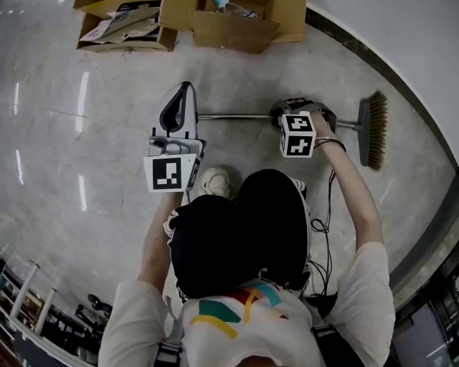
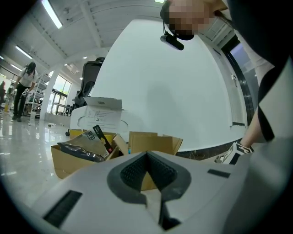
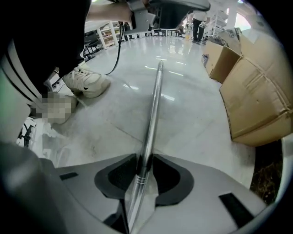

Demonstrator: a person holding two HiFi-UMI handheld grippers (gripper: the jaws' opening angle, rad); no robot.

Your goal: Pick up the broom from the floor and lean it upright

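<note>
The broom lies flat on the pale floor, its metal handle (image 1: 237, 116) running left to right and its brush head (image 1: 374, 129) at the right, close to the curved wall. My right gripper (image 1: 297, 113) points down over the handle near the brush end. In the right gripper view the handle (image 3: 153, 109) passes between the jaws of the right gripper (image 3: 144, 161), with both pads against it. My left gripper (image 1: 188, 87) is held level by the handle's free end, touching nothing. Its jaws meet at the tip (image 2: 147, 155) with nothing between them.
Open cardboard boxes (image 1: 229, 21) with packaging stand on the floor beyond the broom, also in the left gripper view (image 2: 82, 155) and the right gripper view (image 3: 256, 100). A white wall with a dark curved base (image 1: 405, 79) runs at the right. The person's shoe (image 1: 214, 181) and a cable (image 1: 331, 208) are near.
</note>
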